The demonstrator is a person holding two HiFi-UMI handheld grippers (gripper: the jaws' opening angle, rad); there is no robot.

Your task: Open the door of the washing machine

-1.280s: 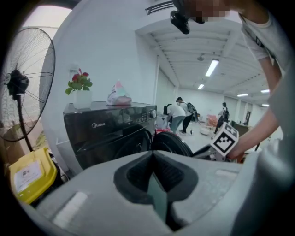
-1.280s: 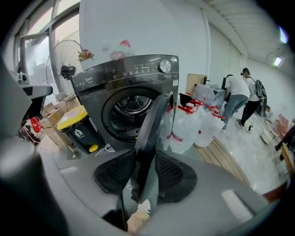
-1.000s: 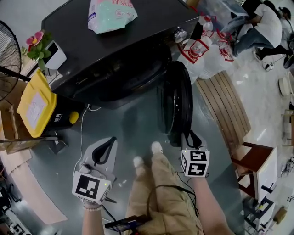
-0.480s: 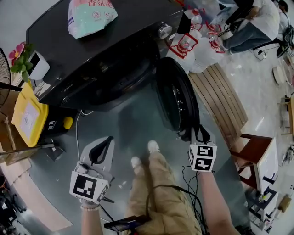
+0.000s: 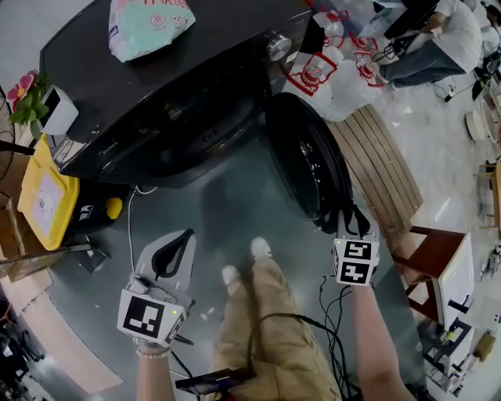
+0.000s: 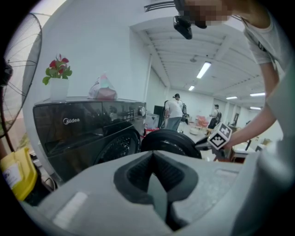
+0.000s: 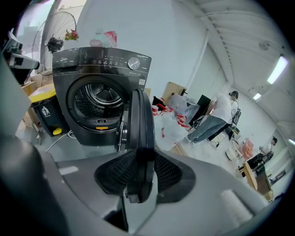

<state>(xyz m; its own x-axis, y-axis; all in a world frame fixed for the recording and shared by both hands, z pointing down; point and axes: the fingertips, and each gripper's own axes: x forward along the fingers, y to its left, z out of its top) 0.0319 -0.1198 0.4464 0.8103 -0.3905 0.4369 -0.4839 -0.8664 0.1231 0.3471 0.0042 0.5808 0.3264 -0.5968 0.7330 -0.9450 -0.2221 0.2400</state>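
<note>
Two tongs were in view, one in each hand. Far left of the left tongs sat a yellow bin (image 5: 47, 188) on the floor. The left tongs (image 5: 184, 239) were shut tight, pads meeting, with nothing between them. They hung low over the floor, pointed at the washing machine (image 5: 156, 94) and well apart from it. It stood ahead of both tongs, drum mouth exposed, with a plastic bag (image 5: 145, 23) on its top. Its door (image 5: 301, 168) was swung out wide, edge-on to the right tongs. The right tongs (image 5: 344, 221) were clamped on the door's outer rim, one pad on each face. Right of them lay a wooden slatted bench (image 5: 383, 168).
</note>
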